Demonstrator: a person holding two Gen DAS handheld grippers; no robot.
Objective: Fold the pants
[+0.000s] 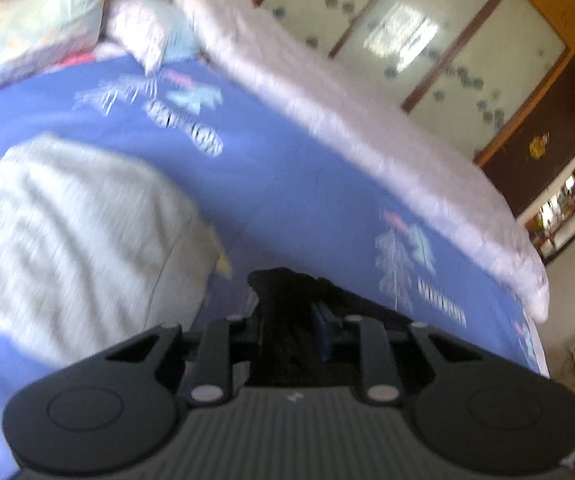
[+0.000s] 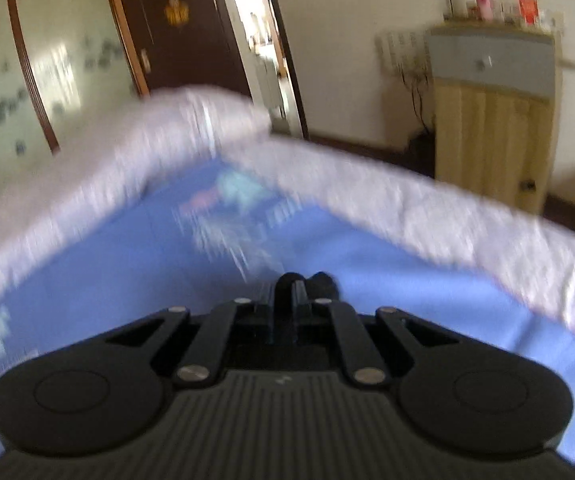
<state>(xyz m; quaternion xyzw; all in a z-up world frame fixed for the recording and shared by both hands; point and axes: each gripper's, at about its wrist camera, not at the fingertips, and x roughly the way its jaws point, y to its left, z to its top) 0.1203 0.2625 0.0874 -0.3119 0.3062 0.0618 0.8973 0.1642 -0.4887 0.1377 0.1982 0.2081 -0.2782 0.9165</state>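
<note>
While both views are blurring, the left gripper point(image 1: 291, 304) is pointing downward over a blue printed bedsheet point(image 1: 287, 184). Its jaws are standing nearly together and are clamping a bunch of dark fabric, apparently the pants point(image 1: 271, 286). This fabric is filling the gap between the jaws and is bulging just past their tips. How far the pants are hanging below the jaws cannot be told. A pale grey cloth point(image 1: 67, 224) is lying on the sheet to the left of the jaws, apart from them. A rolled white quilt point(image 1: 367, 128) is running along the bed edge ahead of and to the right of the jaws, with glazed sliding doors point(image 1: 427, 40) standing beyond it.

The right gripper point(image 2: 305, 284) is also pointing downward over the sheet. Its jaws are sitting fully closed, tips touching, and whether any cloth is pinched between them cannot be told. A wooden cabinet point(image 2: 491, 120) is standing far ahead of the jaws, to their right.
</note>
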